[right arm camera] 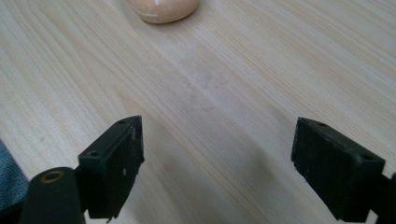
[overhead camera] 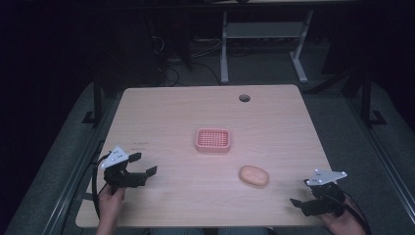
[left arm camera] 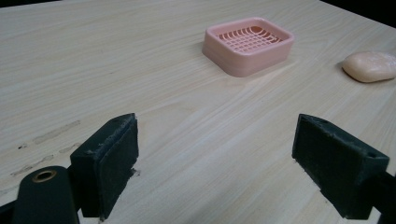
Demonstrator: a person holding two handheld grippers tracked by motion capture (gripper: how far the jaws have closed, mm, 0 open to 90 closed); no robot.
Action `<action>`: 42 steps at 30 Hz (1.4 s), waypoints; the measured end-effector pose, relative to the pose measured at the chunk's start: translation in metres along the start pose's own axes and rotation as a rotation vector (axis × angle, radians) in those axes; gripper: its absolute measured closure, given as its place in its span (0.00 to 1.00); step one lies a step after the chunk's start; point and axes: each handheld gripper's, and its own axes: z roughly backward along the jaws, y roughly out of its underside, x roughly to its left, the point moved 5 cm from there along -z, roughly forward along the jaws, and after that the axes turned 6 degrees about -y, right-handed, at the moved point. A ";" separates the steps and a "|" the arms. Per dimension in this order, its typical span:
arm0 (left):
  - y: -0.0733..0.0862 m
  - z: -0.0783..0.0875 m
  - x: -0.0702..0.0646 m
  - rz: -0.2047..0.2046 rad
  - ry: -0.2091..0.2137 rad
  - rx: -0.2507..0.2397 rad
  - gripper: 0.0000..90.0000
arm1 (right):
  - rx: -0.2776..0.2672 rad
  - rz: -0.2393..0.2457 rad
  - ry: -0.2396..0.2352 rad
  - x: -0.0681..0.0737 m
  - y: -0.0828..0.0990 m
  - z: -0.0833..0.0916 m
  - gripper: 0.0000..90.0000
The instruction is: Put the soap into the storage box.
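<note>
High view gives us no legible writing: both the left hand-held gripper [overhead camera: 145,164] and right hand-held gripper [overhead camera: 301,192] gape apart over the counter [overhead camera: 166,110], soap [overhead camera: 254,175] beside the pink dish [overhead camera: 213,139].

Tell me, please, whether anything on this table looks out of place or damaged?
The soap bar lies on the bare table, apart from the empty pink soap dish. Faint scuff marks show near the left gripper. Nothing looks spilled.

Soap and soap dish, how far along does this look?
Nothing looks done: the soap lies on the table, apart from the empty pink dish. Nothing is in hand; the left claw and right claw are both open and empty. If the soap belongs in the dish, that's all left.
</note>
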 end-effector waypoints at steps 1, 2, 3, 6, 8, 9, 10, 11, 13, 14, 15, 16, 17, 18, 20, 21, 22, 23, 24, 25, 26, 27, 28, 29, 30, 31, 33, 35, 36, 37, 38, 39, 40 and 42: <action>0.000 0.000 0.000 0.002 -0.001 0.000 0.16 | 0.001 0.003 -0.001 0.000 0.000 0.000 0.18; 0.000 0.000 0.000 0.003 0.000 0.000 0.16 | -0.002 -0.002 -0.007 0.000 0.000 -0.001 0.18; 0.000 0.000 0.000 0.003 0.000 0.000 0.16 | 0.005 0.000 -0.011 0.001 0.000 -0.002 0.18; 0.000 0.000 0.000 -0.006 -0.002 0.001 0.16 | 0.020 0.013 -0.009 0.002 -0.002 -0.005 0.18; 0.001 0.000 0.000 -0.008 -0.003 0.003 0.16 | 0.024 0.023 -0.006 0.002 -0.004 -0.005 0.17; 0.001 0.000 0.000 -0.010 -0.003 0.003 0.16 | 0.022 0.026 -0.005 0.002 -0.005 -0.006 0.17; 0.001 0.000 0.000 -0.010 -0.004 0.003 0.16 | 0.024 0.028 -0.013 0.003 -0.006 -0.006 0.17; 0.001 0.000 0.000 -0.009 -0.005 0.001 0.16 | 0.032 0.029 -0.016 0.004 -0.007 -0.007 0.17; 0.001 0.001 0.001 -0.008 -0.007 0.000 0.16 | 0.031 0.050 -0.015 0.005 -0.010 -0.009 0.17; 0.002 0.001 0.001 -0.007 -0.007 0.001 0.16 | 0.034 0.052 -0.021 0.005 -0.012 -0.009 0.17; 0.002 0.002 0.001 -0.012 -0.007 -0.002 0.16 | 0.036 0.051 -0.027 0.005 -0.013 -0.010 0.17; 0.002 0.003 0.001 -0.009 -0.008 -0.001 0.16 | 0.034 0.055 -0.028 0.005 -0.014 -0.010 0.16; 0.002 0.003 0.001 -0.006 -0.010 -0.003 0.16 | 0.038 0.053 -0.032 0.005 -0.016 -0.011 0.16; 0.002 0.003 0.001 -0.007 -0.011 -0.004 0.16 | 0.042 0.057 -0.034 0.006 -0.017 -0.012 0.16; 0.002 0.003 0.001 -0.008 -0.010 -0.004 0.16 | 0.047 0.065 -0.034 0.006 -0.019 -0.013 0.16; 0.003 0.003 0.001 -0.011 -0.009 -0.003 0.16 | 0.048 0.071 -0.035 0.006 -0.021 -0.013 0.16; 0.003 0.002 0.002 -0.023 -0.009 0.000 0.16 | 0.046 0.070 -0.034 0.006 -0.023 -0.013 0.16; 0.003 0.002 0.002 -0.022 -0.011 -0.001 0.16 | 0.047 0.076 -0.034 0.006 -0.025 -0.012 0.16; 0.003 0.002 0.003 -0.016 -0.012 -0.001 0.16 | 0.049 0.077 -0.031 0.006 -0.026 -0.012 0.16; 0.003 0.003 0.003 -0.014 -0.012 -0.003 0.16 | 0.050 0.079 -0.037 0.006 -0.028 -0.012 0.16; 0.003 0.003 0.003 -0.012 -0.012 -0.003 0.16 | 0.050 0.084 -0.041 0.006 -0.031 -0.012 0.16; 0.003 0.004 0.004 -0.017 -0.013 -0.005 0.16 | 0.049 0.086 -0.043 0.006 -0.032 -0.012 0.16; 0.003 0.004 0.004 -0.012 -0.015 -0.007 0.16 | 0.048 0.090 -0.051 0.007 -0.034 -0.013 0.16; 0.003 0.005 0.004 -0.008 -0.015 -0.011 0.16 | 0.052 0.095 -0.055 0.007 -0.035 -0.013 0.17; 0.003 0.005 0.004 -0.008 -0.014 -0.014 0.16 | 0.057 0.097 -0.059 0.008 -0.037 -0.014 0.17; 0.003 0.005 0.004 -0.008 -0.014 -0.014 0.16 | 0.057 0.097 -0.059 0.008 -0.037 -0.014 0.17; 0.004 0.005 0.005 -0.015 -0.012 -0.004 0.16 | 0.064 0.108 -0.070 0.009 -0.043 -0.015 0.17; 0.004 0.004 0.005 -0.017 -0.012 -0.004 0.16 | 0.064 0.111 -0.074 0.009 -0.045 -0.016 0.17; 0.003 0.004 0.004 -0.015 -0.012 -0.008 0.16 | 0.072 0.119 -0.085 0.009 -0.049 -0.017 0.17; 0.003 0.004 0.004 -0.015 -0.012 -0.008 0.16 | 0.072 0.119 -0.085 0.009 -0.049 -0.017 0.17; 0.004 0.003 0.004 -0.008 -0.010 -0.004 0.16 | 0.080 0.126 -0.089 0.010 -0.055 -0.019 0.17; 0.004 0.003 0.004 -0.008 -0.010 -0.004 0.16 | 0.080 0.126 -0.089 0.010 -0.055 -0.019 0.17; 0.003 0.003 0.004 -0.007 -0.009 -0.004 0.16 | 0.077 0.134 -0.095 0.010 -0.061 -0.020 0.18; 0.003 0.003 0.004 -0.016 -0.010 -0.005 0.16 | 0.085 0.144 -0.100 0.012 -0.066 -0.021 0.18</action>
